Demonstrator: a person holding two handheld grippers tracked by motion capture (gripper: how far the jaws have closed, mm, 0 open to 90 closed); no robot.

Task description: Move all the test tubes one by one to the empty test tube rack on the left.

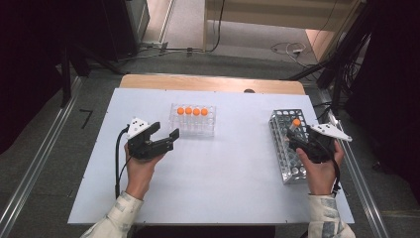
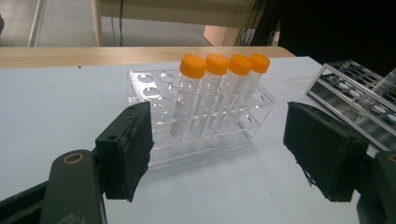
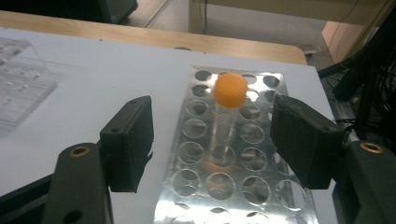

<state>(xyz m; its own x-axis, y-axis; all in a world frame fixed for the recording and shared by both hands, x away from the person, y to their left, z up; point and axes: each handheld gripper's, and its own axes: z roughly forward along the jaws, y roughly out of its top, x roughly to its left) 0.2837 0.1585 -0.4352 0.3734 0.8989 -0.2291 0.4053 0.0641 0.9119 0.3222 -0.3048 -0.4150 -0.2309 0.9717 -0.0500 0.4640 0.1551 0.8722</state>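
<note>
Left gripper (image 1: 166, 136) hovering over white worktop (image 1: 223, 183), jaws apart, empty, aimed at clear acrylic rack (image 2: 154, 93) just ahead. Four clear orange-capped tubes (image 2: 219, 88) upright in single row in that rack. Right gripper (image 3: 212, 135) poised over perforated metal rack (image 3: 261, 186) near right worktop edge, jaws apart either side of single orange-capped clear tube (image 3: 226, 112). Tube standing upright in rack hole, touching neither jaw.

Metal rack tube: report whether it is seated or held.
Seated: the tube stands upright in the metal rack; the right tongs are open, clear of it.
</note>
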